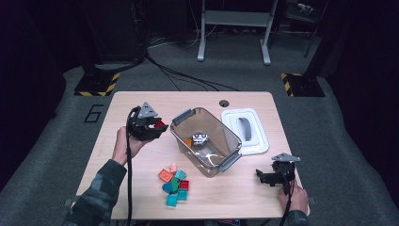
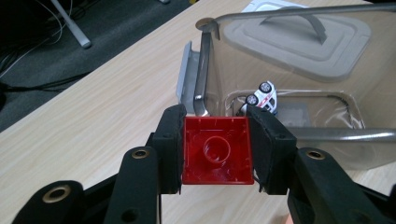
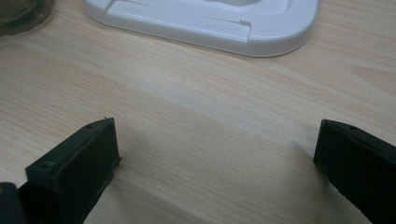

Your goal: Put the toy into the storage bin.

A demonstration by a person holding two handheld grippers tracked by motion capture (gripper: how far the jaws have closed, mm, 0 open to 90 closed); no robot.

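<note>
surface: light wood table (image 1: 141,165), grey carpet around it, dark room, cables and a white stand's legs at the back
pile: loose bricks (image 1: 175,181) at the near edge, teal, red, salmon
right gripper (image 1: 275,175): near right corner, fingers spread wide, nothing between them
left gripper (image 2: 216,150): fingers clamped on red brick (image 2: 216,150), held above the table just left of clear bin (image 1: 234,136)
brick orientation: hollow underside faces the camera; squarish, long axis unclear
bin: toy car (image 2: 263,95) inside, partly hidden by fingers
far: white lid (image 1: 258,139) flat beside bin
</note>
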